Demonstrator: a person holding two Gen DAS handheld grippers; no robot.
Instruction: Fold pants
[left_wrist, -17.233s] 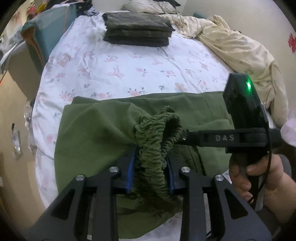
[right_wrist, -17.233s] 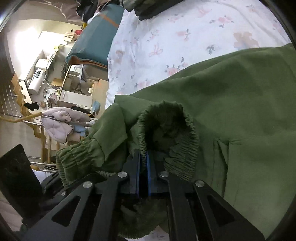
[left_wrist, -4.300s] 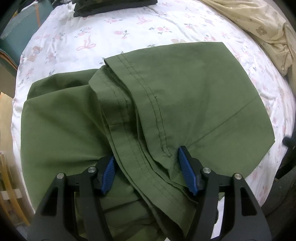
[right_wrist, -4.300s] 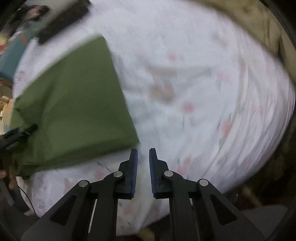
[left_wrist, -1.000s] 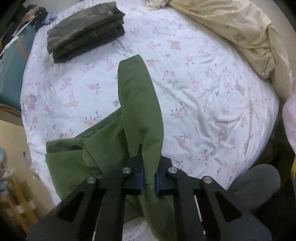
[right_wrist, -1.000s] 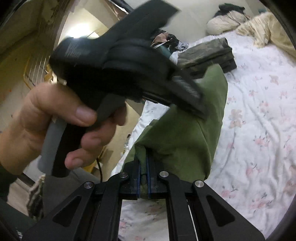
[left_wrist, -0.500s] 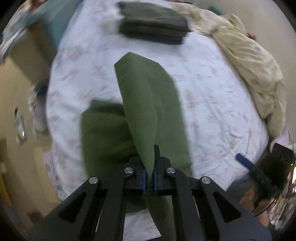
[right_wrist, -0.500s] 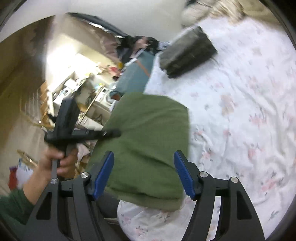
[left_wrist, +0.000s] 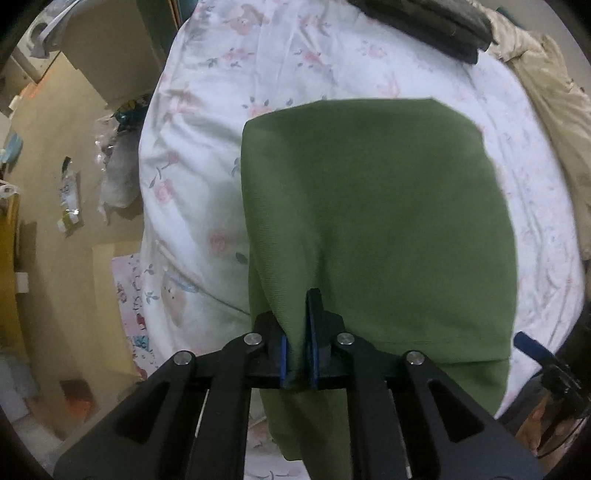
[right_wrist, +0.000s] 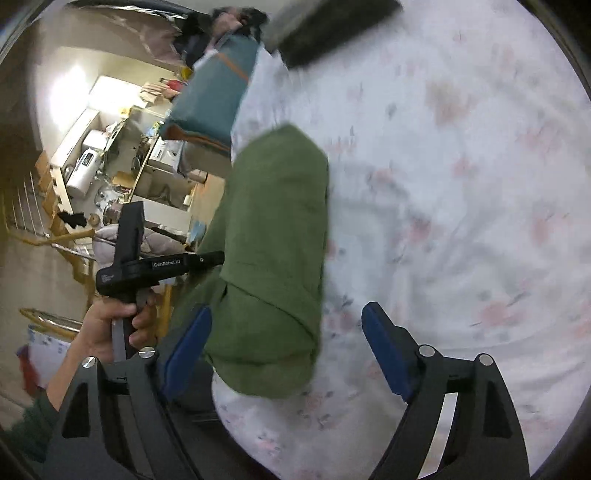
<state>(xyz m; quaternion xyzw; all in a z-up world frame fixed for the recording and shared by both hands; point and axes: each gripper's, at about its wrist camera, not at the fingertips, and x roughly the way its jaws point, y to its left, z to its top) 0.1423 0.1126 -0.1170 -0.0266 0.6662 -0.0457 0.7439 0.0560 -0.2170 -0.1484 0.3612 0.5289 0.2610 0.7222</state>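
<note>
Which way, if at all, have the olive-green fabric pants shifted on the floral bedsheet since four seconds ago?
Yes. The olive-green pants are folded smaller, now lying by the floral bedsheet's left edge, pinched by the left gripper.

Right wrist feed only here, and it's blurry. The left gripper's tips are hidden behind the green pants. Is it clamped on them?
Observer: Yes. In the left wrist view the left gripper has its jaws shut on a pinch of the green pants at their near edge.
Operator: Pants flat or bunched?
Observer: Mostly flat. They are a folded, roughly rectangular slab on the floral sheet, with a raised ridge running up from the pinch.
Operator: Anything near them that I can't see?
Observer: A cream blanket lies crumpled along the picture's right side of the bed, apart from the pants.
</note>
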